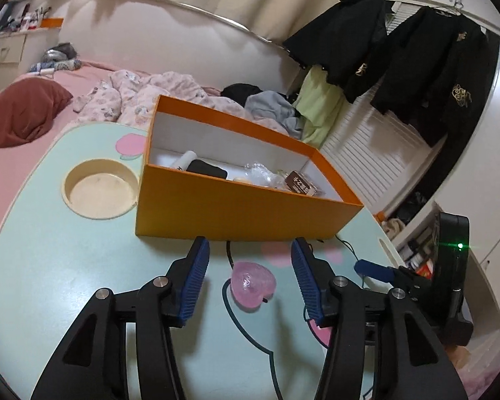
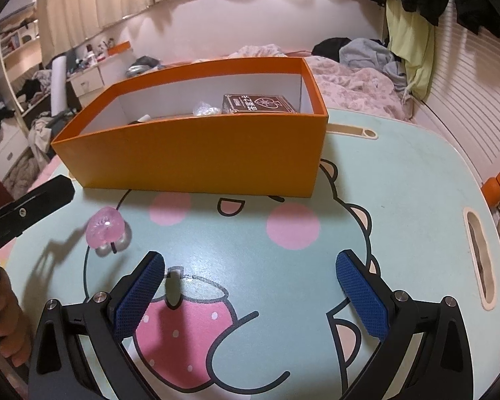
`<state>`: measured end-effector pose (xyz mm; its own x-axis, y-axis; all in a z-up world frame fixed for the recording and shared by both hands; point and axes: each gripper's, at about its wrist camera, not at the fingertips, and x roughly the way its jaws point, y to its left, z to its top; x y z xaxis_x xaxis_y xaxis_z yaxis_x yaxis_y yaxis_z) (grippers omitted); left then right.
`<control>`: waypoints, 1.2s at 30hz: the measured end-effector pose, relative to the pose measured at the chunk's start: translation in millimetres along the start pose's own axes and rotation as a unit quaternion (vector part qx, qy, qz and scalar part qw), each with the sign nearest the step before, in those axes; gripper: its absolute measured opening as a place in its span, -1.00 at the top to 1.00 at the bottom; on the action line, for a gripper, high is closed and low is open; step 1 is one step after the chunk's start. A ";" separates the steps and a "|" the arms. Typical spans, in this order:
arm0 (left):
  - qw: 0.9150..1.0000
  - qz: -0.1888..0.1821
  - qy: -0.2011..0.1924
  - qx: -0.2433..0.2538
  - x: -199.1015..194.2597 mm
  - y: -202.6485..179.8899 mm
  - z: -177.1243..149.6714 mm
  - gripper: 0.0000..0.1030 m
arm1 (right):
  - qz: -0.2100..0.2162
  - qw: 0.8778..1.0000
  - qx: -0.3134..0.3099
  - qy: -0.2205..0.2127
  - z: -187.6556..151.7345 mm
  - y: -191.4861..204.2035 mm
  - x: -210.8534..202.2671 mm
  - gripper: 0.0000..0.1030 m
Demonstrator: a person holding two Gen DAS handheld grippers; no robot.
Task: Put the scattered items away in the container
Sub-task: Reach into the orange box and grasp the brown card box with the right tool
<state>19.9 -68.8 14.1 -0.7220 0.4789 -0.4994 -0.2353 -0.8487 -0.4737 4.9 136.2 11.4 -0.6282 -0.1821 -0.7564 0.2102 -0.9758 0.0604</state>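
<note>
Now lining up on the pink heart (image 1: 252,283) lying on the tabletop (image 1: 66,266) between the left gripper (image 1: 250,250) jaws, parted and empty; next, closing, then lifting to the orange box (image 1: 236,206) just beyond the tips.

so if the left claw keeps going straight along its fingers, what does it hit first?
Probably the pink heart piece lying between its open fingers on the table; beyond that, the orange box wall. Depth is uncertain.
</note>
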 end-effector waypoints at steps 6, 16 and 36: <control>1.000 -0.005 0.001 -0.016 0.5 5.4 2.3 -0.01 | -0.006 0.999 -0.030 -0.006 -2.7 10.6 -8.0 -0.12; 1.000 -0.010 0.004 -0.015 -0.1 5.1 -0.7 -0.02 | 0.058 0.997 -0.048 -0.002 95.2 11.3 -46.5 0.44; 1.000 -0.012 0.001 0.004 -0.5 -3.4 -2.9 -0.02 | -0.102 0.950 -0.163 0.245 148.1 26.8 94.7 -0.28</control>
<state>23.0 -65.5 13.9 -0.7146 0.5004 -0.4889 -0.2584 -0.8382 -0.4802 -159.9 74.8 37.9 -0.2732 0.1632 -0.9480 0.3917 -0.8813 -0.2645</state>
